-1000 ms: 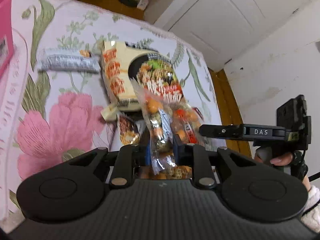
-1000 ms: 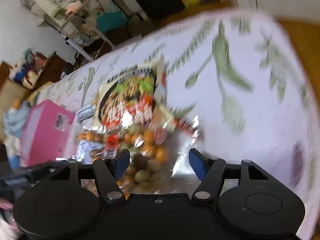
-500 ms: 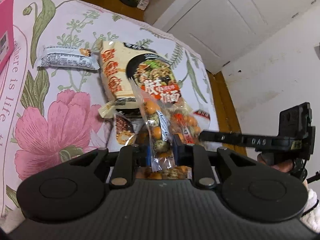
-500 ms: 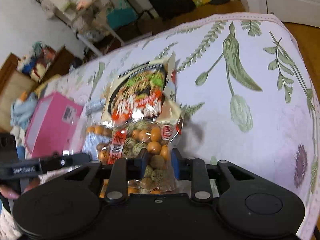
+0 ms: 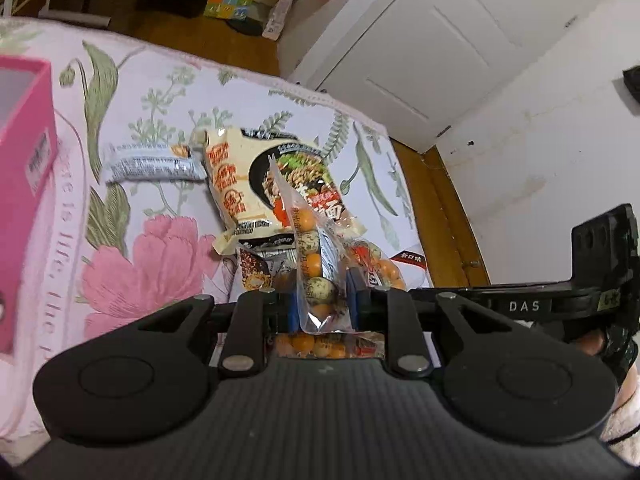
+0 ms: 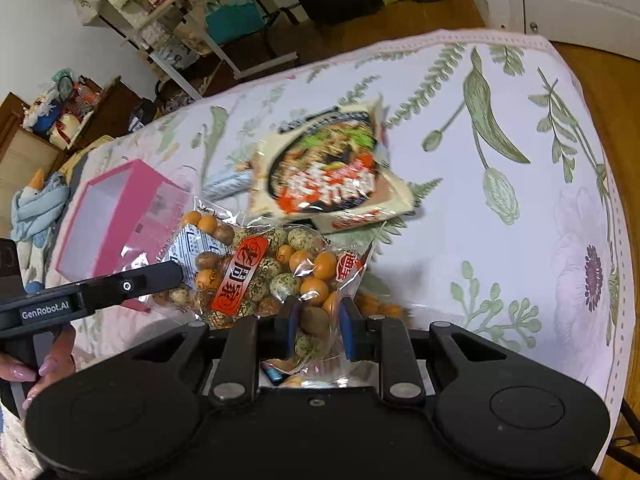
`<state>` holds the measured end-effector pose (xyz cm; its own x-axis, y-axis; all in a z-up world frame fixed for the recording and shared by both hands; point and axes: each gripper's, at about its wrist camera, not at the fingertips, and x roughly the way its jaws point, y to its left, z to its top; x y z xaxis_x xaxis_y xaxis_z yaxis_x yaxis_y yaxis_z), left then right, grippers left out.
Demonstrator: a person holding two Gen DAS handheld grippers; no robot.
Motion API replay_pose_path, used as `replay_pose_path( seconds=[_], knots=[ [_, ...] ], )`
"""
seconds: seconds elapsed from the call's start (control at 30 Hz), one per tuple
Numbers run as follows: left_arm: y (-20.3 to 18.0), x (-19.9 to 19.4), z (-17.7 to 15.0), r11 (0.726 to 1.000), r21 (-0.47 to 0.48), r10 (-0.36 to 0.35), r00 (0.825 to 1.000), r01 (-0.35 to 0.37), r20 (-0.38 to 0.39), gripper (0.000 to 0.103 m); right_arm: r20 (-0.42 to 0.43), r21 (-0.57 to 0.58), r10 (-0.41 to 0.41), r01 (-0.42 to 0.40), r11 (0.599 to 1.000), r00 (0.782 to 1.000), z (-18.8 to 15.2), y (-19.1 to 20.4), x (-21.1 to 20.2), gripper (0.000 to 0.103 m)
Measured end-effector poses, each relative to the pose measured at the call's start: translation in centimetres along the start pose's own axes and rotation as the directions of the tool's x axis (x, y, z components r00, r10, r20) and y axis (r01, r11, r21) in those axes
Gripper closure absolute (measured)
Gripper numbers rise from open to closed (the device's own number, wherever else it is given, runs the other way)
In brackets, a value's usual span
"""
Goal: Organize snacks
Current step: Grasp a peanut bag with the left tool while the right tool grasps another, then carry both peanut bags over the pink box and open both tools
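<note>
**Inspector A:** Nearest item first. Left gripper point(image 5: 323, 304): blue-padded jaws closed tight on the clear crinkled plastic of the nut bag point(image 5: 316, 272), at its narrow edge. Right gripper point(image 6: 318, 322): jaws narrowed onto a lower corner of the same nut bag point(image 6: 264, 276), film bunched between the pads. The bag hangs between both tools above the cloth.

**Inspector B:** Contents?

**Inspector A:** Round coated nuts, orange, brown and speckled green, with a red-orange label strip. In the right wrist view the left tool's black finger reaches the bag from 9 o'clock.

**Inspector B:** Beyond the bag?

**Inspector A:** At 12 o'clock in the left wrist view, a cream, glossy noodle packet point(image 5: 276, 188), flat and rectangular, lies on the floral tablecloth point(image 5: 152, 256). A small dark sachet point(image 5: 254, 268) lies by its near edge, partly hidden. At 10 o'clock, a long silver-grey wrapped bar point(image 5: 150, 164) touches the packet's left side.

**Inspector B:** The container?

**Inspector A:** Pink cardboard box point(image 6: 120, 216), open-topped, square-walled, at 10 o'clock in the right wrist view, standing on the cloth beyond the bag.
</note>
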<state>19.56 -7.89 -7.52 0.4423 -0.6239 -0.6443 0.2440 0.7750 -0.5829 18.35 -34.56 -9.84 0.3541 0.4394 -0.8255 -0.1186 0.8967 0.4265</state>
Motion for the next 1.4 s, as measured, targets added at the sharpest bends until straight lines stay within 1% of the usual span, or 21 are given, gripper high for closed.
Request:
replay_pose_path(
  seconds=[0.3,0.37,0.4,0.43,0.47,0.5,0.6,0.7,0.77,0.83,0.87,0.9,0.93,1.0,1.07,1.1,1.13,1.2,1.27,1.3,1.4],
  knots=[
    [-0.7,-6.8,-0.3,0.998,0.056,0.033,0.999,-0.035,0.029,0.083,-0.007,-0.089,-0.059,0.058,0.994,0.998,-1.0,7.0,-2.6,0.076],
    [-0.5,-8.4,-0.2,0.997,0.069,0.029,0.998,-0.032,0.048,0.084,-0.005,-0.128,-0.079,0.078,0.989,0.997,-1.1,8.7,-2.8,0.081],
    [-0.4,-8.9,-0.1,0.998,0.063,-0.025,0.999,0.024,0.024,0.085,-0.006,-0.154,-0.045,0.044,0.987,0.999,-1.1,9.7,-3.1,0.099],
    [0.1,-9.3,0.0,0.994,0.012,-0.107,0.994,0.107,-0.019,0.085,-0.015,-0.139,0.027,-0.029,0.990,1.000,-0.9,10.4,-3.5,0.100],
    [0.5,-9.4,0.0,0.986,-0.043,-0.163,0.986,0.161,-0.043,0.087,-0.024,-0.126,0.095,-0.098,0.987,0.995,-0.7,11.4,-3.9,0.100],
    [0.6,-9.6,0.0,0.980,-0.057,-0.194,0.980,0.191,-0.053,0.087,-0.029,-0.152,0.138,-0.141,0.978,0.990,-0.5,12.6,-4.1,0.100],
    [0.7,-10.0,0.1,0.992,-0.031,-0.123,0.992,0.122,-0.021,0.087,-0.060,-0.192,0.118,-0.128,0.973,0.991,0.6,15.4,-3.5,0.100],
    [2.1,-9.6,0.4,0.994,-0.030,-0.110,0.994,0.109,-0.030,0.087,-0.089,-0.256,0.019,-0.041,0.966,0.996,1.5,15.9,-1.7,0.099],
    [3.2,-9.0,0.6,0.999,-0.023,-0.043,0.998,0.042,-0.036,0.087,-0.092,-0.262,-0.018,-0.007,0.965,0.996,1.2,15.2,-0.8,0.093],
    [4.0,-8.3,0.7,0.999,0.014,0.031,0.999,-0.031,-0.035,0.083,-0.080,-0.274,-0.005,-0.017,0.961,0.997,0.3,14.3,0.2,0.082],
    [4.3,-8.0,0.7,0.997,0.038,0.063,0.997,-0.061,-0.038,0.083,-0.074,-0.267,0.012,-0.031,0.963,0.997,-0.3,13.9,0.8,0.079],
    [4.7,-7.6,0.6,0.994,0.067,0.093,0.995,-0.090,-0.046,0.083,-0.067,-0.261,0.027,-0.044,0.964,0.997,-0.9,13.5,1.4,0.070],
    [5.2,-7.1,0.5,0.988,0.082,0.138,0.989,-0.134,-0.047,0.082,-0.054,-0.258,0.030,-0.043,0.965,0.998,-1.4,13.4,2.0,0.065],
    [5.9,-6.4,0.2,0.975,0.104,0.202,0.978,-0.196,-0.046,0.082,-0.025,-0.265,0.048,-0.053,0.963,0.999,-2.2,13.1,3.0,0.063],
    [7.0,-5.8,-0.1,0.972,0.088,0.224,0.974,-0.219,-0.045,0.079,-0.018,-0.250,0.043,-0.046,0.967,0.999,-2.6,13.1,4.0,0.055],
    [7.6,-5.7,-0.3,0.972,0.071,0.228,0.972,-0.224,-0.051,0.075,-0.008,-0.240,0.026,-0.027,0.970,1.000,-2.6,12.9,4.6,0.046],
    [8.2,-5.5,-0.4,0.972,0.048,0.232,0.971,-0.229,-0.066,0.073,0.009,-0.241,-0.006,0.008,0.970,1.000,-2.6,12.8,5.0,0.042],
    [8.8,-5.6,-1.2,0.976,0.023,0.217,0.973,-0.216,-0.074,0.070,0.066,-0.284,-0.087,0.102,0.953,0.994,-2.5,13.0,5.5,0.041],
    [9.1,-5.6,-2.0,0.973,0.005,0.231,0.970,-0.232,-0.077,0.064,0.109,-0.347,-0.123,0.154,0.925,0.986,-2.0,13.1,6.1,0.041],
    [9.1,-5.6,-2.5,0.970,0.000,0.243,0.968,-0.244,-0.068,0.059,0.119,-0.349,-0.118,0.153,0.925,0.986,-1.6,12.9,6.4,0.040],
    [9.5,-5.5,-3.8,0.950,-0.023,0.311,0.950,-0.312,-0.019,0.056,0.076,-0.313,-0.070,0.091,0.945,0.995,-0.1,12.0,8.2,0.038]
  ],
)
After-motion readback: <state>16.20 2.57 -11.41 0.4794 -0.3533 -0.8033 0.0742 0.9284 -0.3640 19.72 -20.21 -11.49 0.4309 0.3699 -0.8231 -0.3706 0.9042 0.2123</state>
